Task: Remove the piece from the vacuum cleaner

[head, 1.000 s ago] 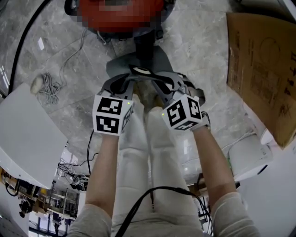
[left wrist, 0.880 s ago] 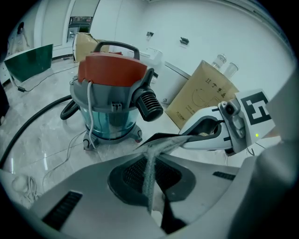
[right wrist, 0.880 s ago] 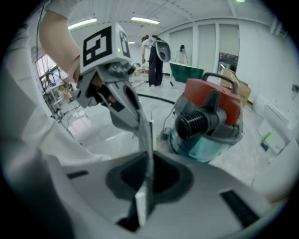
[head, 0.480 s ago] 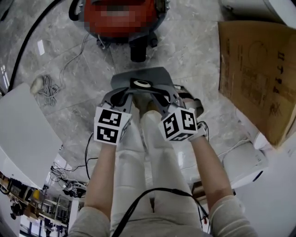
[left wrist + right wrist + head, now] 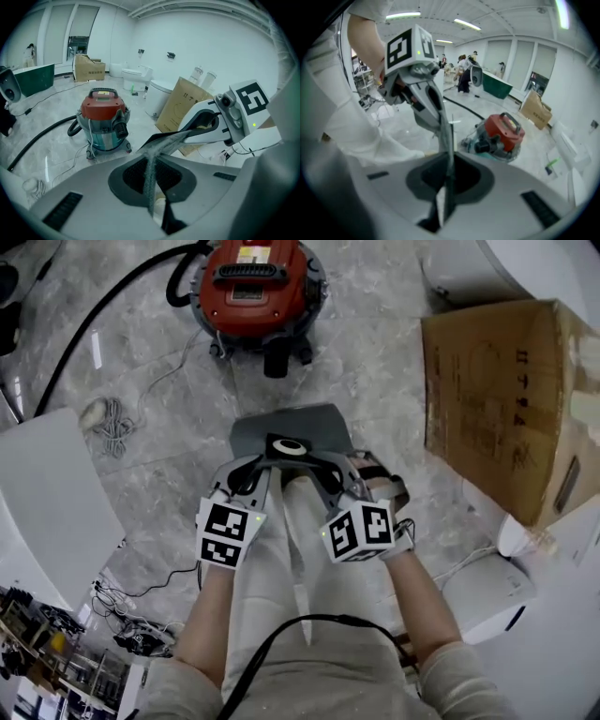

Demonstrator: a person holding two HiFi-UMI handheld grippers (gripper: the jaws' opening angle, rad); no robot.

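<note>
- Person standing on grey stone floor holds grey piece up w/ both tools, on the near side of the red vacuum cleaner and apart from it; bare floor shows btwn the two.
- Piece is a flat grey plate w/ a black ring at the end farthest from the vac. It lies roughly level.
- left tool is clenched on the piece's left corner, on the side away from the vac. Left gripper view shows its jaws pinched on a thin grey edge, w/ the vac beyond.
- right tool is clenched on the right corner, same side. Right gripper view shows its jaws tight on the same thin edge, w/ the left tool just across it.
- Vac stands upright on the floor, w/ a black stub on its front pointing toward the piece.
- black hose curves away from the vac's left side.
- white cable coil lies on the floor left of the vac, nearer the person.
- cardboard box stands right of the vac, well apart.
- Person's white trousers show just past the piece, on the side away from the vac.
- Right gripper view: other people stand far beyond the vac, by a green counter.
</note>
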